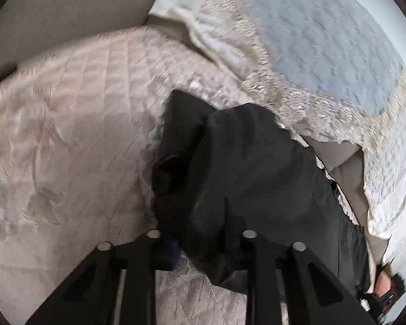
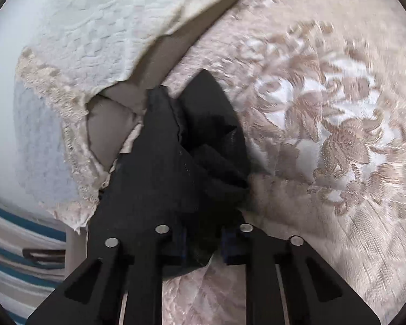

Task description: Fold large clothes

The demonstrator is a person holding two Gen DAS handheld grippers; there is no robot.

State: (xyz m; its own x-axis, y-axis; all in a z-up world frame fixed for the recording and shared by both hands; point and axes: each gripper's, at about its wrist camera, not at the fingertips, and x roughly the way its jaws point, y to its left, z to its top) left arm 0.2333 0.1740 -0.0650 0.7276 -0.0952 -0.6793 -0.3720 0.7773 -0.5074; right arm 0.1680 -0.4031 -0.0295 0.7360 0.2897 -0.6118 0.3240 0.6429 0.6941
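**Both grippers clamped on a black garment above the bed**

Fingers of the left gripper are clenched on the black garment, whose cloth bunches between them and hides their tips. In the left wrist view the garment hangs forward from that grip, with one folded edge running up the middle and a loose flap dropping to the left. Left of the cloth, the pink quilted bedspread lies broad and bare. To the right, a white lace-edged cover crowds close, its frilled border just beside the garment's upper edge. At the lower right margin part of a hand shows, gripping the other device.

From the right wrist view, the right gripper is likewise clenched on the black garment, cloth pinched between its fingers. A crumpled, pointed corner rises ahead. Open patterned bedspread spreads to the right. On the left, the white lace-edged cover lies near the garment's left edge, and a striped cloth sits at the far lower left.
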